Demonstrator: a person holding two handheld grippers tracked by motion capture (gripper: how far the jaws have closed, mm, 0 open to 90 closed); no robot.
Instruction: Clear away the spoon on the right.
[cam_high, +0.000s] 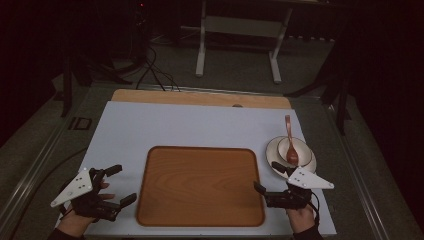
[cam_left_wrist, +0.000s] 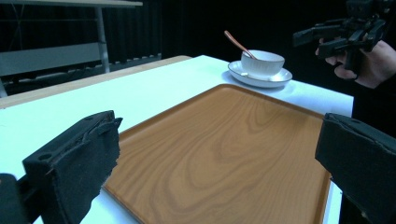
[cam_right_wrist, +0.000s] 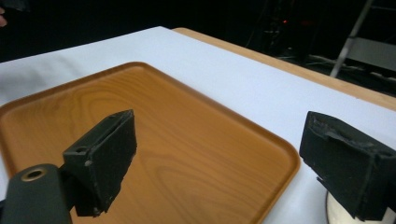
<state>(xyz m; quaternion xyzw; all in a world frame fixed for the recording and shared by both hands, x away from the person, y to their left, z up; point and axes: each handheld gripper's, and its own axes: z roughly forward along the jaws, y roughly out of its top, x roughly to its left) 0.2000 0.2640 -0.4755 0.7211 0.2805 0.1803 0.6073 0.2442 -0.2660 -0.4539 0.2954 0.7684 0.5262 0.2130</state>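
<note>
On the white counter (cam_high: 165, 125) a wooden tray (cam_high: 200, 185) lies centred and bare, likely the receiving surface; the bowl (cam_high: 292, 150) sits on its saucer (cam_high: 274, 161) just beside the tray's far right corner, spoon (cam_high: 289, 142) resting in it, handle leaning away; right gripper (cam_high: 267, 181) hovers near the saucer, fingers wide apart, holding nothing; left gripper (cam_high: 122, 184) waits off the tray's left edge, fingers likewise spread and empty.

saucer (cam_right_wrist: 337, 213) cut off by bottom edge, partly behind right tool's jaw
</note>
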